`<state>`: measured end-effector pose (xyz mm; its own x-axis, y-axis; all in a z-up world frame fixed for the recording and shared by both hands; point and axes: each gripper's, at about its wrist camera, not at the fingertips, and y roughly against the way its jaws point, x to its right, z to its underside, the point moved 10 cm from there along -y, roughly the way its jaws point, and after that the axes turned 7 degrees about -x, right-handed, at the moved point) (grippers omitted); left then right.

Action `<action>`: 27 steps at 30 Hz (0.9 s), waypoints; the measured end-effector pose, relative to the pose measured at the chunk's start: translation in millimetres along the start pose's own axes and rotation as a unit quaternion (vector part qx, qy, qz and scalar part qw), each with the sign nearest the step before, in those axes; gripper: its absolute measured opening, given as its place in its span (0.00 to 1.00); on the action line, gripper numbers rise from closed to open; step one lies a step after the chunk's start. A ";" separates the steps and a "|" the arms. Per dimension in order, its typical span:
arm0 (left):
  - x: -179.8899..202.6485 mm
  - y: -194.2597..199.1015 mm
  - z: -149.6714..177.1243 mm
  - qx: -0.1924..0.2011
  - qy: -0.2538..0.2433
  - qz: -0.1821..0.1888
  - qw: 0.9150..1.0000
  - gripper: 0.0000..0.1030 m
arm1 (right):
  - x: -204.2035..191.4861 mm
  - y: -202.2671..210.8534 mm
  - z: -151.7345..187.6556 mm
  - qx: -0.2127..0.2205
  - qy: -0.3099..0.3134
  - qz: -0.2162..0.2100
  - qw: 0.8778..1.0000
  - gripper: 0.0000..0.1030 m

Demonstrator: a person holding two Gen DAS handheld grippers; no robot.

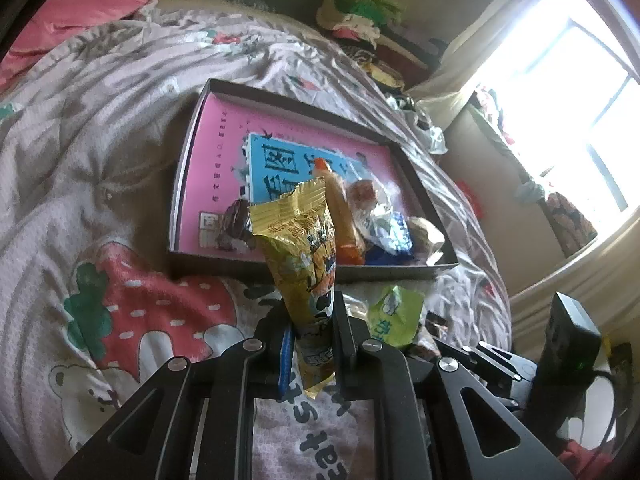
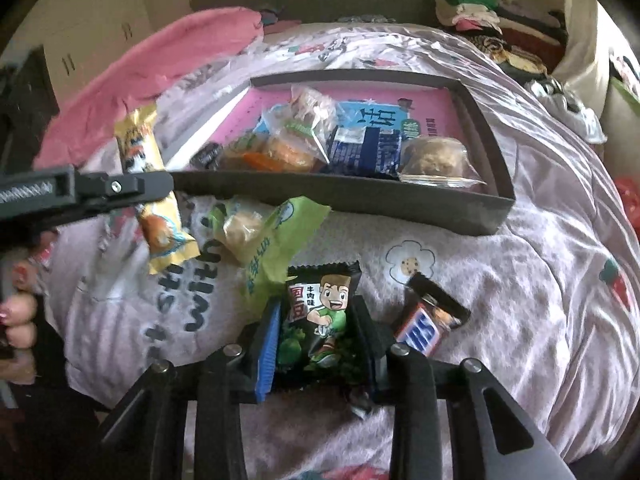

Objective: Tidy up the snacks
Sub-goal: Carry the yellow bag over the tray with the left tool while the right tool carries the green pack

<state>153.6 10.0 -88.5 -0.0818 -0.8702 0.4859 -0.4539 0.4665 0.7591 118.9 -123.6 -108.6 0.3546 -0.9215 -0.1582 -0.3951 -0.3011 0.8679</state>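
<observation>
My left gripper [image 1: 310, 320] is shut on a yellow snack packet [image 1: 304, 248] and holds it upright above the bedspread, just before the near wall of the dark shallow box [image 1: 304, 270]. The packet also shows in the right wrist view [image 2: 152, 184]. The box, with a pink and blue floor, holds several wrapped snacks [image 2: 360, 144]. My right gripper [image 2: 318, 320] is shut on a black snack packet with a cartoon boy [image 2: 320, 304], low over the bedspread. A green packet [image 2: 264, 240] and a Snickers bar [image 2: 428, 320] lie on the bed near it.
The box lies on a rumpled pink and grey bedspread [image 1: 100, 160]. A pink pillow [image 2: 160, 64] is behind it. A shelf with piled clothes [image 1: 360, 16] and a bright window [image 1: 568, 92] are to the right.
</observation>
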 end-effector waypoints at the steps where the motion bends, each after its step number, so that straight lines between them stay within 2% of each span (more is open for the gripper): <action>1: 0.3 1.7 -1.0 0.003 0.000 0.001 1.000 0.16 | 3.3 5.4 -2.0 0.006 -0.008 -0.001 1.000 0.33; 6: 2.2 14.1 -9.6 0.026 -0.003 0.006 1.000 0.16 | 17.3 25.9 -16.7 0.037 -0.044 -0.014 0.998 0.33; 11: 0.9 25.3 -20.5 0.046 -0.002 0.006 0.999 0.16 | 24.3 39.3 -36.5 0.064 -0.054 -0.015 0.996 0.33; 21: -12.5 33.3 -39.3 0.073 -0.003 -0.016 0.997 0.16 | 31.5 45.8 -72.4 0.096 -0.056 -0.010 0.994 0.33; 27: -21.1 42.4 -60.5 0.103 0.001 -0.023 0.994 0.16 | 36.2 43.9 -88.1 0.107 -0.059 -0.008 0.993 0.33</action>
<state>189.7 57.7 -40.3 -0.0555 -0.8896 0.4534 -0.6290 0.3838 0.6760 189.0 -148.5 -34.7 0.2650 -0.9351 -0.2354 -0.5654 -0.3484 0.7476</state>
